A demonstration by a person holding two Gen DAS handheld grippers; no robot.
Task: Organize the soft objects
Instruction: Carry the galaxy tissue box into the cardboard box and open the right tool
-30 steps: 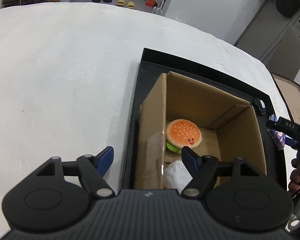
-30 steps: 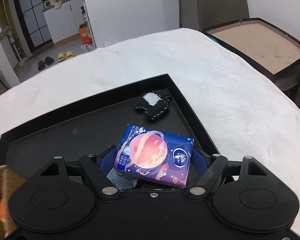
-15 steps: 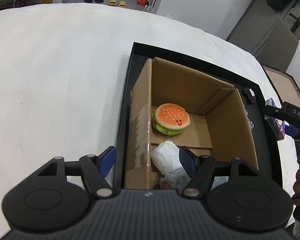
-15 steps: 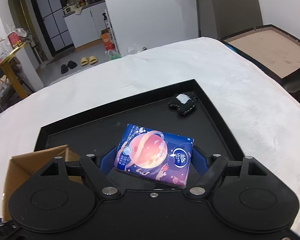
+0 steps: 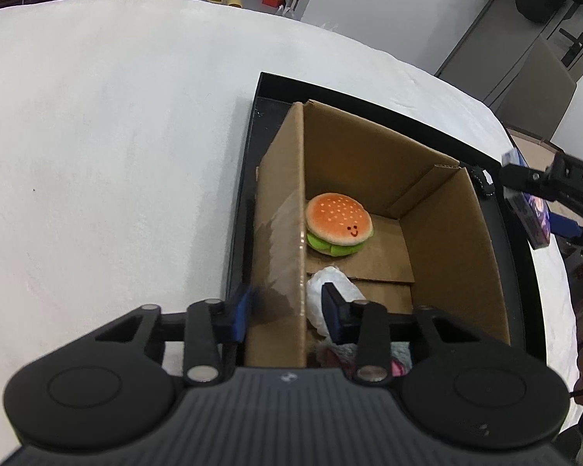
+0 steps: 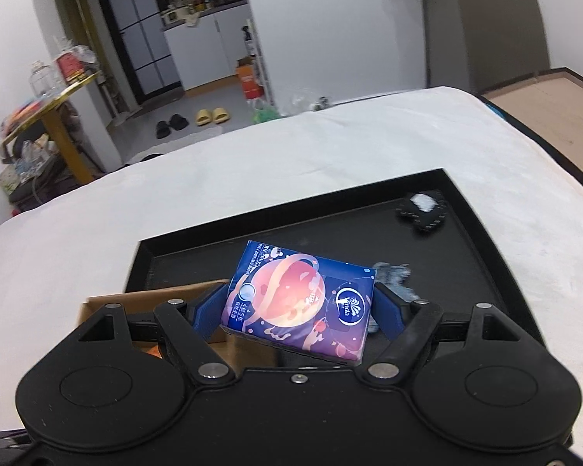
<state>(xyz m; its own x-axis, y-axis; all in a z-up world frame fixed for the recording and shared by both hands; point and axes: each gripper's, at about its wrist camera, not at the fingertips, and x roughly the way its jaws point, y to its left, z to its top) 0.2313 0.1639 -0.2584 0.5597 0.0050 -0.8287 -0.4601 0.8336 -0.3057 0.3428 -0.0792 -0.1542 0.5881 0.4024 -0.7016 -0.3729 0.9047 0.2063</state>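
A cardboard box (image 5: 451,229) stands in a black tray (image 5: 373,99) on a white cloth. Inside lie a plush burger (image 5: 338,223), a white soft bundle (image 5: 326,283) and a pink fluffy item (image 5: 330,355). My left gripper (image 5: 287,310) straddles the box's near left wall, jaws close on the wall. My right gripper (image 6: 301,306) is shut on a blue tissue pack (image 6: 299,303) and holds it above the tray (image 6: 330,209), beside the box (image 6: 155,299). The pack also shows in the left wrist view (image 5: 532,217). A black soft item (image 6: 423,209) and a grey cloth (image 6: 396,281) lie in the tray.
The white cloth (image 5: 116,136) spreads left and behind the tray. A second tray with a brown inside (image 6: 555,116) stands at the far right. Room furniture and slippers (image 6: 212,116) lie beyond the table edge.
My left gripper has narrowed around the box's left wall. My right gripper has lifted the tissue pack and swung left toward the box; the box corner now shows under it.
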